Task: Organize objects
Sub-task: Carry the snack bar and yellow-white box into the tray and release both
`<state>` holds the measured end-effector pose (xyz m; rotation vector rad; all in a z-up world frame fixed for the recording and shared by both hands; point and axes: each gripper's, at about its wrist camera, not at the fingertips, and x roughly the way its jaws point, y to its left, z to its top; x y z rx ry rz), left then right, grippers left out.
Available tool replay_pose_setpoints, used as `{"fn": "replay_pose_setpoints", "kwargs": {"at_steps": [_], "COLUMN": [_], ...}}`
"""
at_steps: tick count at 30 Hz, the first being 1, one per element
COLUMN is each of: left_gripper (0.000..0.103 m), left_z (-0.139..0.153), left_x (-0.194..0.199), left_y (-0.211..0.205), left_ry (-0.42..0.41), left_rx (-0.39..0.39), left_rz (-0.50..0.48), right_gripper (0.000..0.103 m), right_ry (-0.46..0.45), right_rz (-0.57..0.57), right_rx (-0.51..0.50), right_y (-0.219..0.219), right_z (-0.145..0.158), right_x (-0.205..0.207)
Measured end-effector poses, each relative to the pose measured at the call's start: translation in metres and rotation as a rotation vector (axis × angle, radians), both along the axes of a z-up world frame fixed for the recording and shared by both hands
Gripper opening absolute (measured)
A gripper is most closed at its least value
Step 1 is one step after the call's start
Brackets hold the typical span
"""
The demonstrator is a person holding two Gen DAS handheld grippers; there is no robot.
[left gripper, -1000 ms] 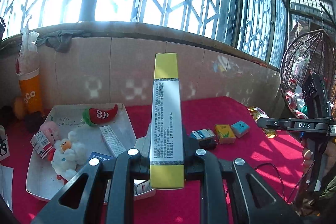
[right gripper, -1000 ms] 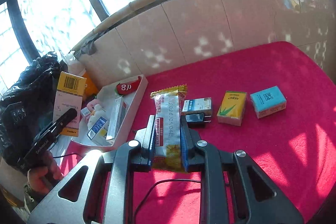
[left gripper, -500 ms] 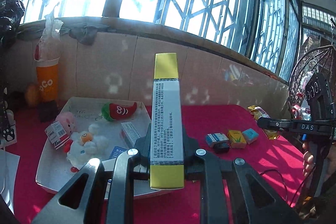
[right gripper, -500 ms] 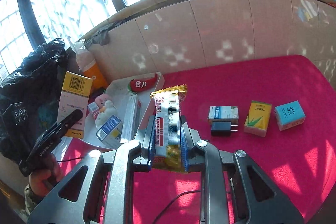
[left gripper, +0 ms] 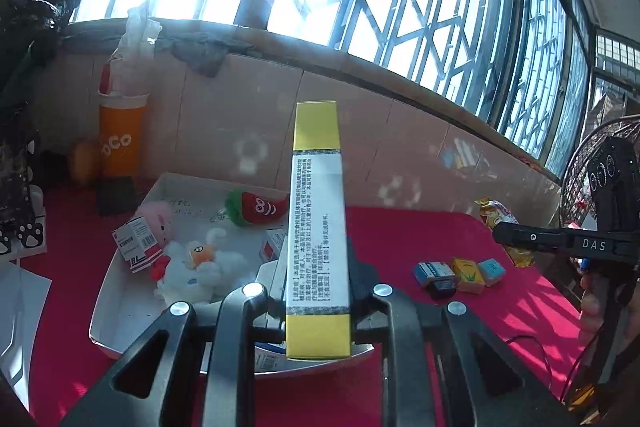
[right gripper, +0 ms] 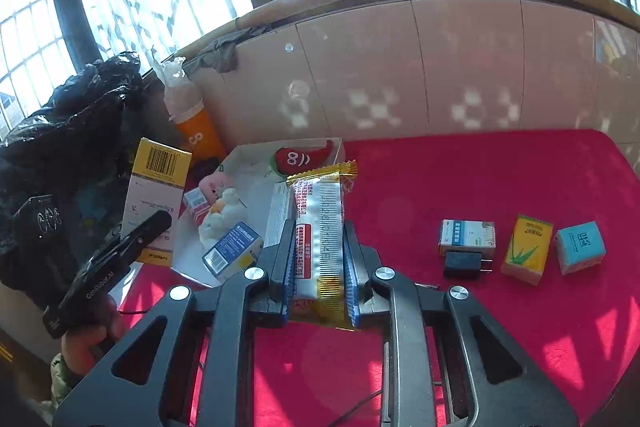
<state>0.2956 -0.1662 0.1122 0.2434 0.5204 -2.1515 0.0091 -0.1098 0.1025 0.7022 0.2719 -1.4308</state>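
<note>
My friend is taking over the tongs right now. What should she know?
Left tongs: shut on a long yellow and white box, above the near edge of the white tray.
Right tongs: shut on a snack packet.
Done: soft toys and some boxes already lie in the tray.
Left: three small boxes and a black plug on the red cloth.

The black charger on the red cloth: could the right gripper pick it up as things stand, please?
Probably not yet: the right gripper is shut on a snack packet. The path to the charger otherwise looks free.
</note>
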Motion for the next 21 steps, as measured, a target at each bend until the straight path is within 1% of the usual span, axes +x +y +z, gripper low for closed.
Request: {"fn": "replay_pose_setpoints", "kwargs": {"at_steps": [8,17,21], "left_gripper": [0.019,0.019,0.019], "left_z": [-0.006,-0.017,-0.021], "left_x": [0.013,0.028,0.037], "left_y": [-0.008,-0.016,-0.023], "left_ry": [0.017,0.025,0.017], "left_rx": [0.019,0.046,0.055], "left_rz": [0.028,0.063,0.087], "right_gripper": [0.02,0.02,0.02], "right_ry": [0.011,0.034,0.041], "right_rz": [0.032,0.068,0.082], "right_rx": [0.009,0.042,0.062], "right_y": [-0.016,-0.039,-0.051], "right_z": [0.003,-0.003,-0.006], "right_x": [0.018,0.039,0.047]}}
